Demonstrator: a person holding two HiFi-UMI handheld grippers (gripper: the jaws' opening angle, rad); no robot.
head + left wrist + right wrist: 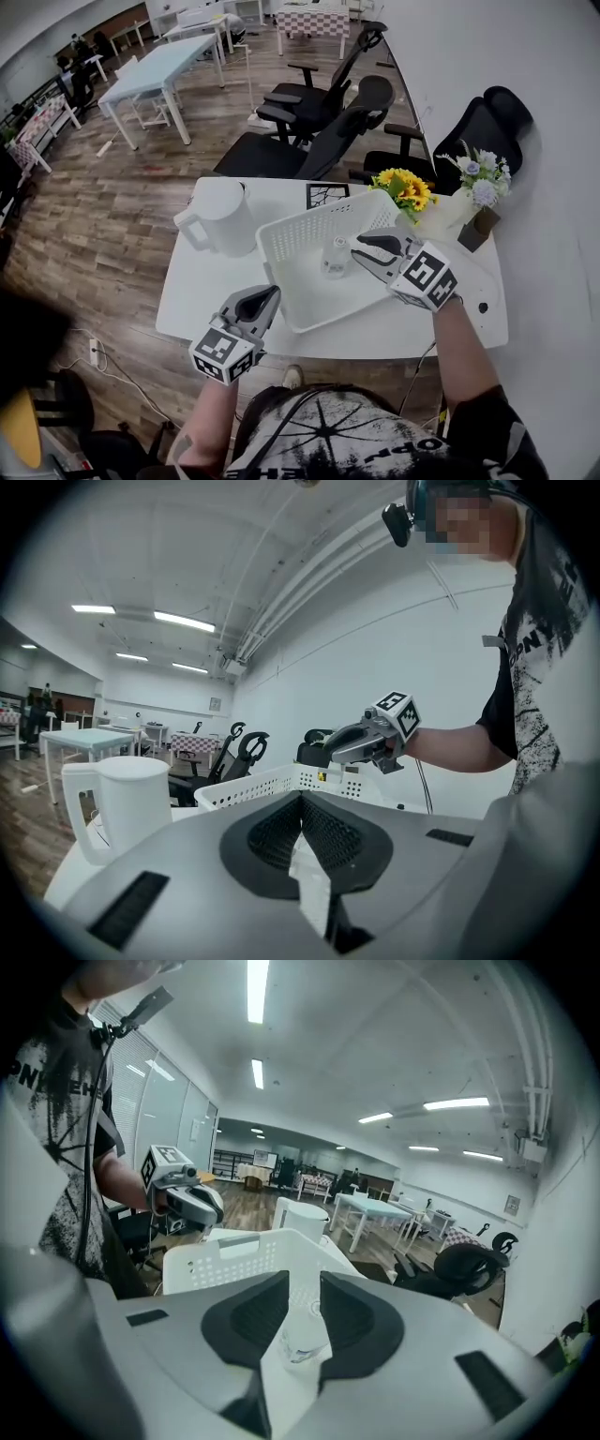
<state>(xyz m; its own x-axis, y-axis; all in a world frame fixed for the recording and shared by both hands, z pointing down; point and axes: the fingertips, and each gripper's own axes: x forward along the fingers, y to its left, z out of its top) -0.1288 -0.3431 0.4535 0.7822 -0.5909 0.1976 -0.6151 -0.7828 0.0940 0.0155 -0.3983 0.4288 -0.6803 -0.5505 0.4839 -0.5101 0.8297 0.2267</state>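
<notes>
- Noting the right gripper (360, 251) first: it reaches inside the white basket (274, 251), with its jaws spread. In the right gripper view (302, 1283) a small clear bottle (298, 1335) stands in the gap between the dark pads. I see no firm pinch; the pads look to flank it rather than press it.
- Bottle position: upright on the basket floor, near the middle, just ahead of the right jaw tips in the head view (336, 257). Judgement: the gripper comes in low and roughly level so the pads meet the bottle's sides and not its narrower top.
- Left gripper (266, 298): jaws pressed together at the tips, nothing between them (left gripper view (301, 803)). It hangs just outside the basket's near left corner, apart from the wall. Judgement: parked clear of the other arm's path.
- Materials: the basket is rigid white plastic with perforated walls, a smooth rim and a slot handle. It sits skewed on the white table (202, 291). The bottle is thin and see-through, probably light and easy to tip. The jaw pads are black and ribbed, for grip.
- Surroundings: a white matte jug (223, 217) with a handle stands left of the basket, close to it. Yellow flowers (403, 186) sit behind the basket's far right corner.
</notes>
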